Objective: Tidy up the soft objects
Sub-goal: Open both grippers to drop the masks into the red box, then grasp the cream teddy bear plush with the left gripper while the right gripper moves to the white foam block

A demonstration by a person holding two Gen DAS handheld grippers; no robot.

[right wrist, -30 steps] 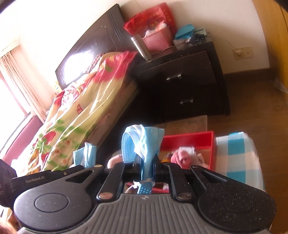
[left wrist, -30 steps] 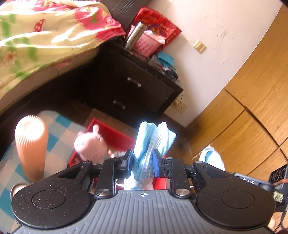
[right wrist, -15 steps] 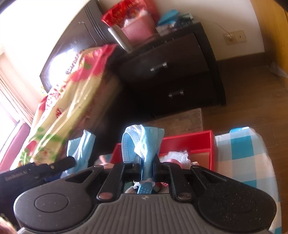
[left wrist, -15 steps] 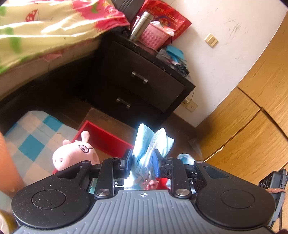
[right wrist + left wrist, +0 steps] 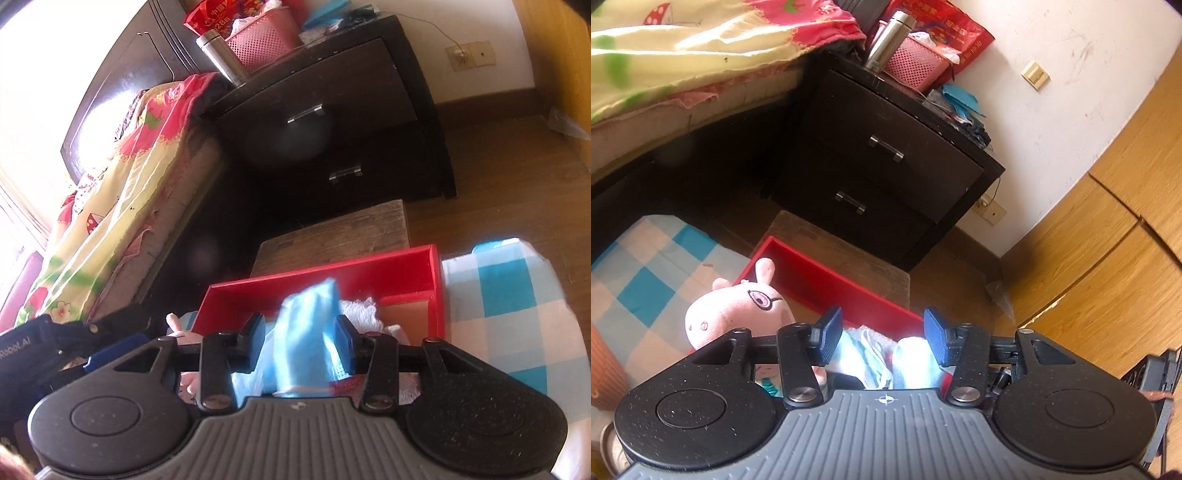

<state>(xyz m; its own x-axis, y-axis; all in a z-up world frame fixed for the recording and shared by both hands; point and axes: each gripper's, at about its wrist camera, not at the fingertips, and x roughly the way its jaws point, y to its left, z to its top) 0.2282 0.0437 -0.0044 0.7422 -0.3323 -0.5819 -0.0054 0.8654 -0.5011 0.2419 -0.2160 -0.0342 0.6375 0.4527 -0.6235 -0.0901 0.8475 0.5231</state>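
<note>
1. Right wrist view: a blue face mask (image 5: 310, 332) stands between the jaws of the right gripper (image 5: 301, 341), which are opening. The pads look clear of it on both sides, and its blurred outline suggests it is dropping free.
2. That mask hangs directly over the red box (image 5: 321, 275), so I judge the release is placed to land it among the soft things already there, such as the white fluffy cloth (image 5: 360, 312) at 2 o'clock from the mask.
3. Left wrist view: the left gripper (image 5: 882, 341) also has its jaws opening, with nothing pressed between the pads; pale blue masks (image 5: 871, 356) lie below the gap, inside the box.
4. A pink pig plush (image 5: 738, 312) sits at 9 o'clock from the left jaws, leaning against the box's near corner, half over the checked cloth (image 5: 646, 280). It seems a likely next item.
5. Edges: the box's far wall runs at 12 o'clock from both grippers, just beyond the fingertips. Beyond it comes a low wooden stool (image 5: 343, 230), then the dark nightstand (image 5: 882, 162).
6. Open room: upward and backward looks free. The two grippers are near each other, the left one showing at 9 o'clock in the right view.
</note>
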